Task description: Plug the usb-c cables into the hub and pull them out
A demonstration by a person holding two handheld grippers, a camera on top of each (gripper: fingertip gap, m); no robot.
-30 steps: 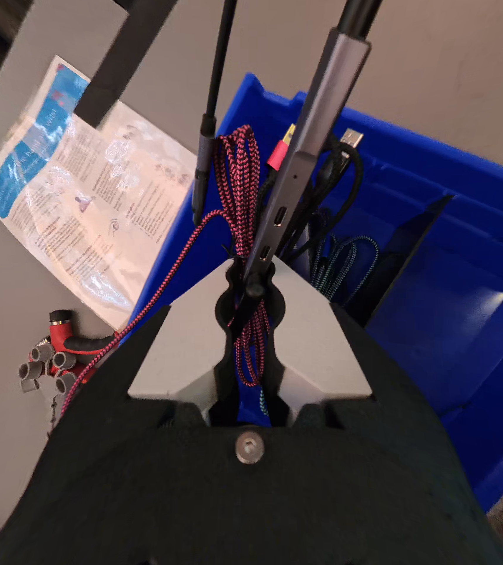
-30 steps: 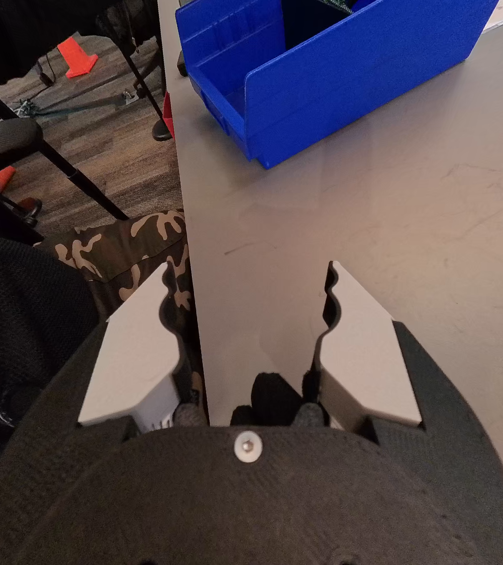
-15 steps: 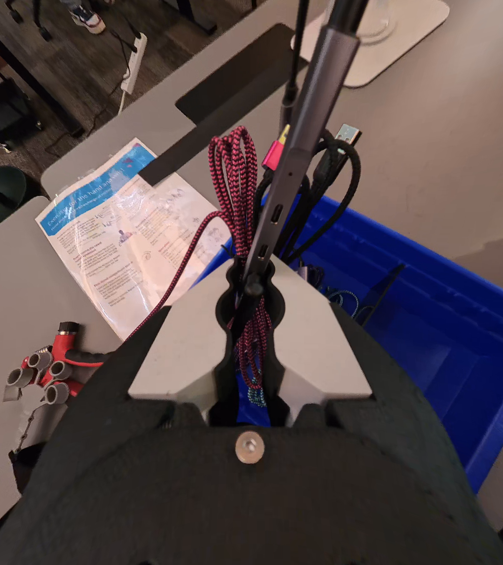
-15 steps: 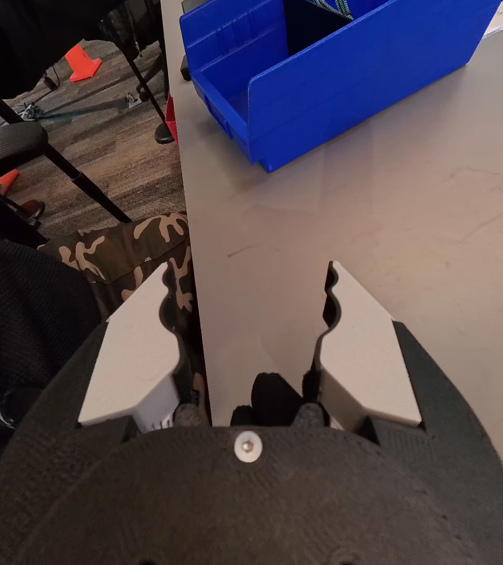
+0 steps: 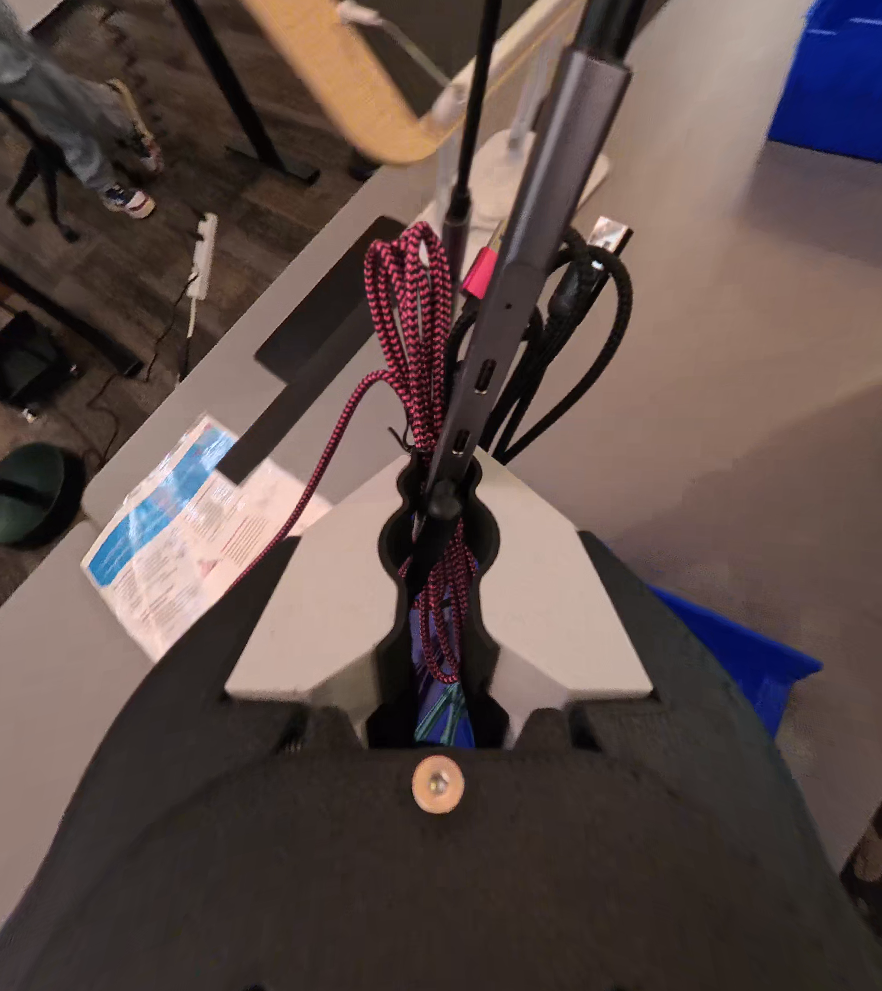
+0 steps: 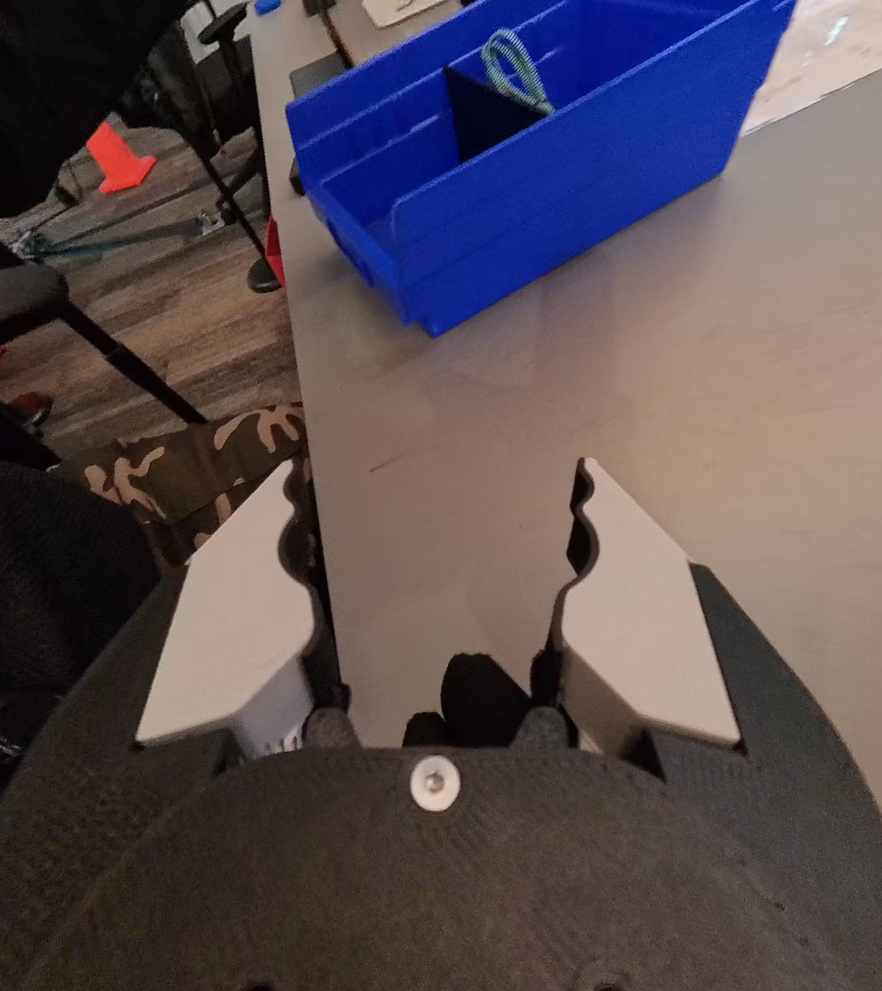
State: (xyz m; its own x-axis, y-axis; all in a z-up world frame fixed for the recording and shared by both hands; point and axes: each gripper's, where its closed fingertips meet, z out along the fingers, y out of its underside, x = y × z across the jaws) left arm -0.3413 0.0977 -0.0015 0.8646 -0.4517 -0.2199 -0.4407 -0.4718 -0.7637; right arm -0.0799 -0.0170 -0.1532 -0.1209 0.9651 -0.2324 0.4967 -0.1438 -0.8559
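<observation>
Grey table (image 6: 642,429), blue bin (image 6: 562,204) on it. Left gripper (image 5: 441,482) pinches the hub (image 5: 530,257) among dangling cables (image 5: 412,322); right gripper (image 6: 436,515) spread, empty. Judged pre-plugging: right must next take a connector.

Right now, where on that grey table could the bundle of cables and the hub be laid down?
The widest bare stretch of table lies between the blue bin and the open right gripper, running to the table's right. It is crowded near the printed sheet on the bin's far side. The left gripper holds the hub.
</observation>
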